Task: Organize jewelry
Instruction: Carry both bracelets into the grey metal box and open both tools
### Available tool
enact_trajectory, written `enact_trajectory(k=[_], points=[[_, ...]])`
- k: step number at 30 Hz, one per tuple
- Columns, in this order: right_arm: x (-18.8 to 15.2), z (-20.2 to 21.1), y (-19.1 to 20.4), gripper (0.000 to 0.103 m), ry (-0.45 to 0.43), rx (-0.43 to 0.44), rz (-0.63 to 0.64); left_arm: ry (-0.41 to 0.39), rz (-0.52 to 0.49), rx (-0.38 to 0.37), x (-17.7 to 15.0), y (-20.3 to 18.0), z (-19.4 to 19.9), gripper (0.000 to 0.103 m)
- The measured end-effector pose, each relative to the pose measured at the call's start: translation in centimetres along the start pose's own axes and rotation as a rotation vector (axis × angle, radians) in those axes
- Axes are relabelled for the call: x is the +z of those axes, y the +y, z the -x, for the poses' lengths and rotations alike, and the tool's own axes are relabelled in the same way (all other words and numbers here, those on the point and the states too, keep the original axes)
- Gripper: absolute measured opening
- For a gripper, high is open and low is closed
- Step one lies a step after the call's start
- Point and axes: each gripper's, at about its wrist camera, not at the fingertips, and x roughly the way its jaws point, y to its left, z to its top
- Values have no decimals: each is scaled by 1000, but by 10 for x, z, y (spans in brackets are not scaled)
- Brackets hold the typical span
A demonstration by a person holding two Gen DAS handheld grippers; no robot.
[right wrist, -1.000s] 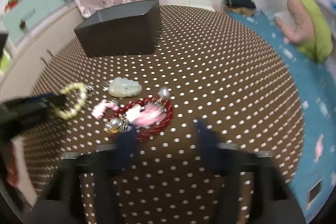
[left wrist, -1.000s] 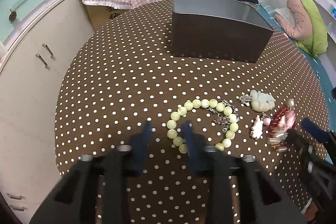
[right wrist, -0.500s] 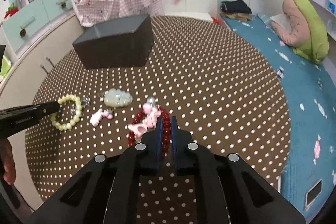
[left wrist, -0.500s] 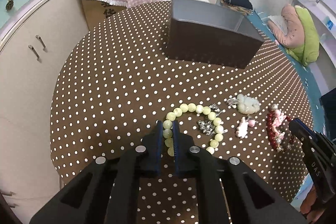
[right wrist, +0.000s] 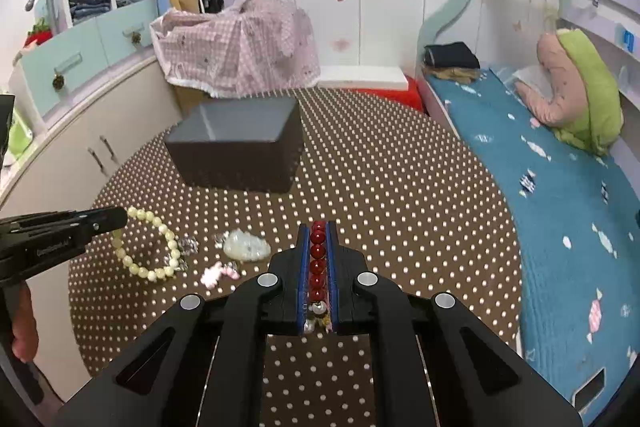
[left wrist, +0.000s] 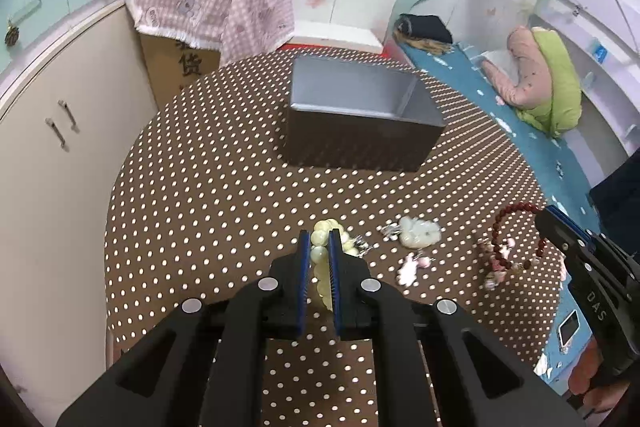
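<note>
Two bracelets are in hand at once, which makes sense if we want both in the dark box (left wrist: 360, 131) in one trip instead of two. Our left gripper (left wrist: 319, 259) is pinched on the pale green bead bracelet (right wrist: 150, 247), and from the right wrist view the loop hangs off the tip, clear of the polka-dot tablecloth (left wrist: 200, 207) as far as we can tell. Our right gripper (right wrist: 319, 267) is clamped along a run of the red bead bracelet (right wrist: 318, 259), with its charms bunched near the base of the fingers, so the rest dangles freely underneath. Left behind on the cloth are the jade pendant (right wrist: 246, 247) and a small pink charm (right wrist: 218, 273), just beside each other, between the two grippers. Both grippers sit side by side, pointing toward the open-top box, which stands well apart at the far side of the table.
</note>
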Motion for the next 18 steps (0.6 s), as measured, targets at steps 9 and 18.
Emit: enact_trajectory(k=[9, 18], points=[[27, 11, 6, 8, -56, 8, 34, -27, -10, -54, 15, 2, 12, 8], [64, 4, 14, 8, -76, 52, 48, -67, -46, -54, 49, 3, 23, 8]])
